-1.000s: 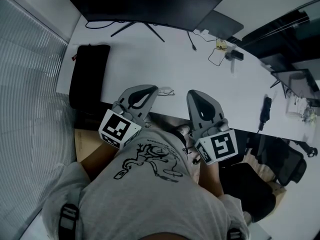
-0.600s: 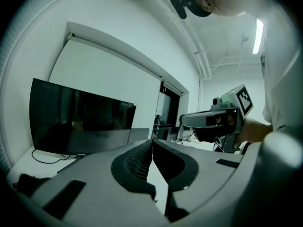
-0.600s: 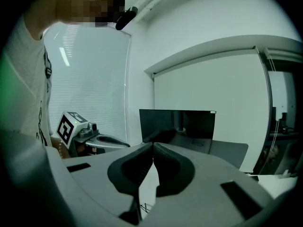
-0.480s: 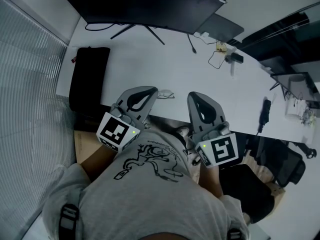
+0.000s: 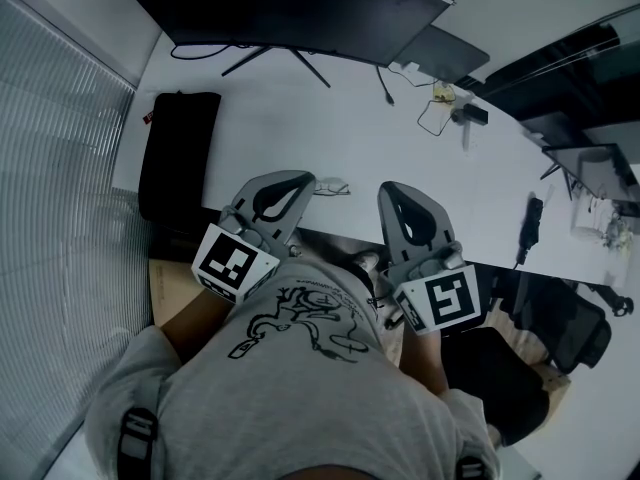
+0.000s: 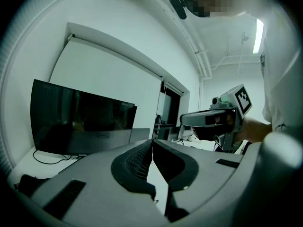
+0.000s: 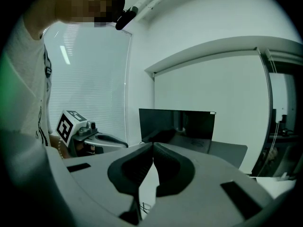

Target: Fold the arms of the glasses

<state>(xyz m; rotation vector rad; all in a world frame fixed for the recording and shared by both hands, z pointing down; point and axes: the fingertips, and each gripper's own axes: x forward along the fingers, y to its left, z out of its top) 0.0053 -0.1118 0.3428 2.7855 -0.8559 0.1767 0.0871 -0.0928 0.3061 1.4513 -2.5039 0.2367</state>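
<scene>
Left gripper [image 6: 152,142] fingers clenched tip to tip, nothing between them. Right gripper [image 7: 152,145] fingers also clenched, tips meeting, nothing held. Both grippers sit side by side at the near edge of the white surface [image 5: 300,118], pointing away from the person, each with a marker cube at its back end, left cube [image 5: 235,261], right cube [image 5: 445,301].

Glasses [image 5: 333,185] lie on the surface close to its near edge. They are too small to tell whether the arms are open or folded. Left gripper tip is just left of the glasses, and contact can't be told from the head view. Right gripper tip is a little to the right of the glasses and apart from them, so the glasses sit between the two tips.

Black bag [image 5: 178,153] lies well left of the glasses, on the same surface. Monitor [image 5: 290,8] stands well beyond the glasses at the far edge. A dark flat slab [image 5: 445,48] is beyond the glasses and to the right, next to the monitor. Thin looped cable [image 5: 432,116] is to the right of and beyond the glasses.

The person's grey printed T-shirt [image 5: 300,368] fills the bottom of the head view, on the near side of the glasses
</scene>
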